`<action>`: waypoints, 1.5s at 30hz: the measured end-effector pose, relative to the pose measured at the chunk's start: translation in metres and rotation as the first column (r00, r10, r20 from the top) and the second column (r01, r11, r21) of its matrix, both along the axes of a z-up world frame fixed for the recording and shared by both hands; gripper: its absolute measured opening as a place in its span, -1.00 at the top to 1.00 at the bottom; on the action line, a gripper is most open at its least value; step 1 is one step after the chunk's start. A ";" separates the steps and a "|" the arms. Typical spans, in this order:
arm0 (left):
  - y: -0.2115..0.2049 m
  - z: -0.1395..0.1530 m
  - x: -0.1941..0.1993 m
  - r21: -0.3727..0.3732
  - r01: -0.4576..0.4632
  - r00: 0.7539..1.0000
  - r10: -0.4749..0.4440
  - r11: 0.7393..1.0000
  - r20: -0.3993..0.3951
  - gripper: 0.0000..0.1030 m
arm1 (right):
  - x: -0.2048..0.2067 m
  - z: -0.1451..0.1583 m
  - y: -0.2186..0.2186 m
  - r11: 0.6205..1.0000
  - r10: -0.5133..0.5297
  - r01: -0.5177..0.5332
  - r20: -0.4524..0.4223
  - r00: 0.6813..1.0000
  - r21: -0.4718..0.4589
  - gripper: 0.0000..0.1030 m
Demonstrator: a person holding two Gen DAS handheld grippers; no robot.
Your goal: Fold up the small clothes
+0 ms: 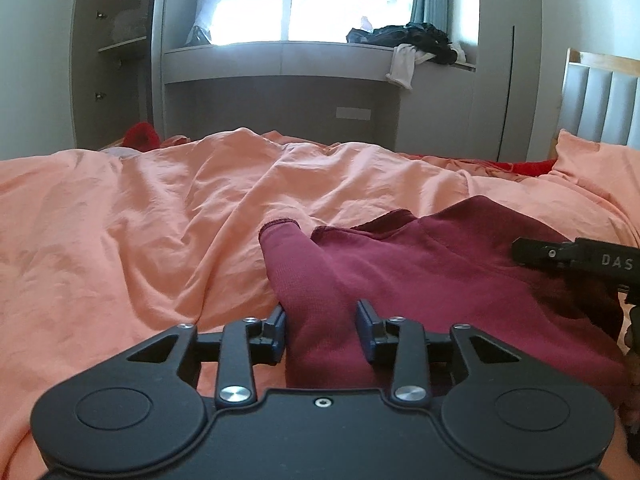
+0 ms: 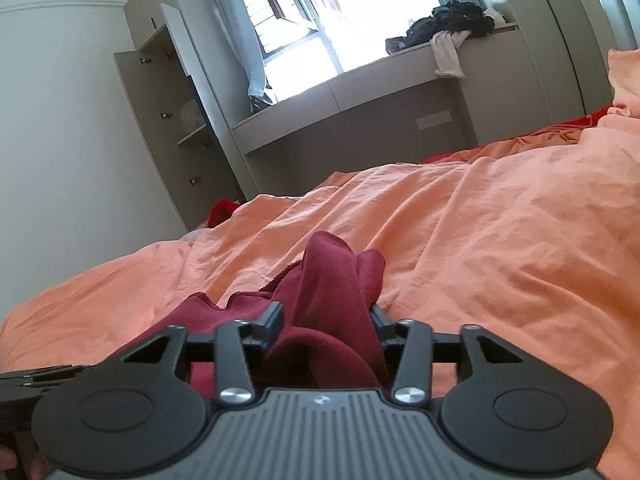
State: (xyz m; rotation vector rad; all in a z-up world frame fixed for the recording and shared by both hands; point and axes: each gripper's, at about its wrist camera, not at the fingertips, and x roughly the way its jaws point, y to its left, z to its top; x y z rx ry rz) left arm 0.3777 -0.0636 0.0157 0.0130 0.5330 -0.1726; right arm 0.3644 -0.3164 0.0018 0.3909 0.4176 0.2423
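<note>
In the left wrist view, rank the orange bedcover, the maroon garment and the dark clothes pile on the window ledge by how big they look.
1. orange bedcover
2. maroon garment
3. dark clothes pile
The pile sits far from the camera, so its true size is unsure.

A dark red knitted garment (image 1: 432, 276) lies rumpled on the orange bedcover (image 1: 140, 220), near its front edge. A ribbed cuffed sleeve stretches across the cover, and a bunched fold stands up from it.
</note>
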 end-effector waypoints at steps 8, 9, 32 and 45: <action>0.004 0.007 -0.008 -0.039 -0.043 0.999 0.043 0.998 -0.016 -0.54 | -0.011 0.004 -0.003 1.000 -0.010 0.010 -0.005 1.000 -0.025 -0.91; 0.005 0.008 -0.009 -0.042 -0.045 0.999 0.044 0.998 -0.020 -0.56 | -0.014 0.005 -0.003 0.999 -0.004 0.004 -0.004 1.000 -0.039 -0.94; 0.007 0.013 -0.065 -0.071 -0.023 1.000 0.022 0.997 -0.016 -0.90 | -0.117 0.006 0.044 0.846 0.204 -0.157 0.038 0.978 -0.509 -0.99; 0.011 0.025 -0.090 -0.093 0.012 1.000 -0.011 0.996 0.019 -0.96 | -0.129 0.009 0.035 0.875 0.047 0.000 0.087 0.995 -0.483 -0.99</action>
